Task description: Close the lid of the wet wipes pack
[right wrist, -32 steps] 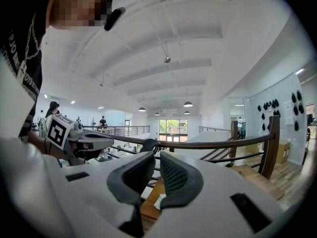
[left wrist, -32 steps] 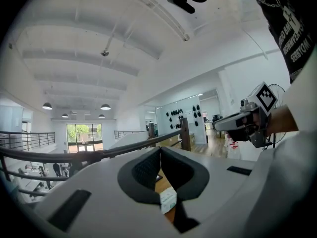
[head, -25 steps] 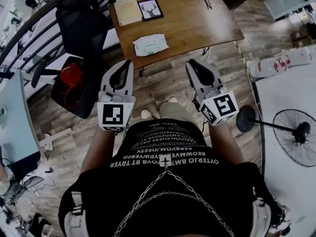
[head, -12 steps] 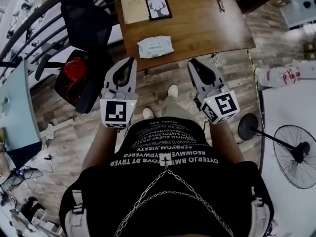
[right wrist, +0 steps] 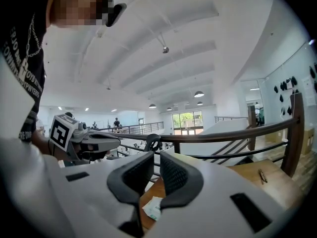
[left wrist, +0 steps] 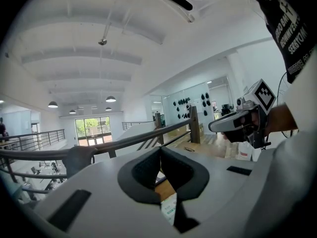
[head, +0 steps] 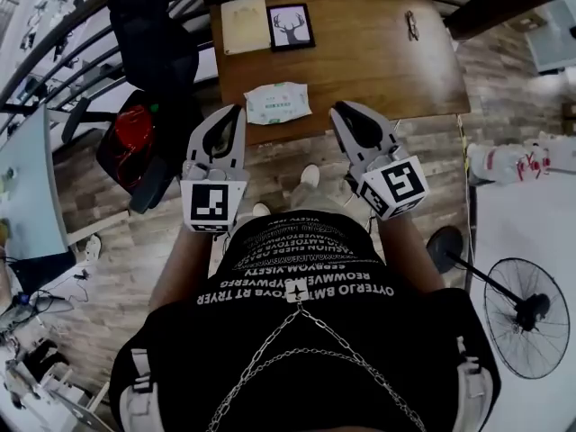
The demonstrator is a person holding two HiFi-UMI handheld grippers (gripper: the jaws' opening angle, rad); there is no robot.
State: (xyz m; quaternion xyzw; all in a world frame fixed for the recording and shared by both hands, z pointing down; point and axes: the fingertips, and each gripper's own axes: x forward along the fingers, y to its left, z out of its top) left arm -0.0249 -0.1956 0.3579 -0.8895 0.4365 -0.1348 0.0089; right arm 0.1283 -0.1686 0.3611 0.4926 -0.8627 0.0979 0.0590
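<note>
Here, left claw (left wrist: 159, 150): pads meet at their tips, nothing between them – it carries nothing.
Right claw (right wrist: 156, 155): jaws narrow, a thin slit between the pads, and the slit is empty.
Pose of the claws: both are held out ahead of the person's chest, side by side and apart, marker cubes toward the body. They point at the bench, tipped only a little downward. In the head view their tips sit just short of the bench's near edge, over the wooden floor (head: 297, 156).
Wet wipes pack (head: 277, 103): it lies flat on the bench (head: 378, 61) close to the near edge, between the lines of the two claws and touched by neither. Each gripper view shows a strip of it low down, just past the jaws.
Lid: too small to read in any view, so I cannot tell how far it stands open.
Done so far: judging from this, nothing on the pack itself. The claws look lined up for an approach, no more.
Left to do: reach the pack, likely steady it with one claw, and press the flap flat with the other until it seats.
Elsewhere on the bench: a framed deer picture (head: 292, 27) and a tan pad (head: 246, 23) at the far side, well apart from the pack.
Beside the bench: a dark chair (head: 153, 34).
</note>
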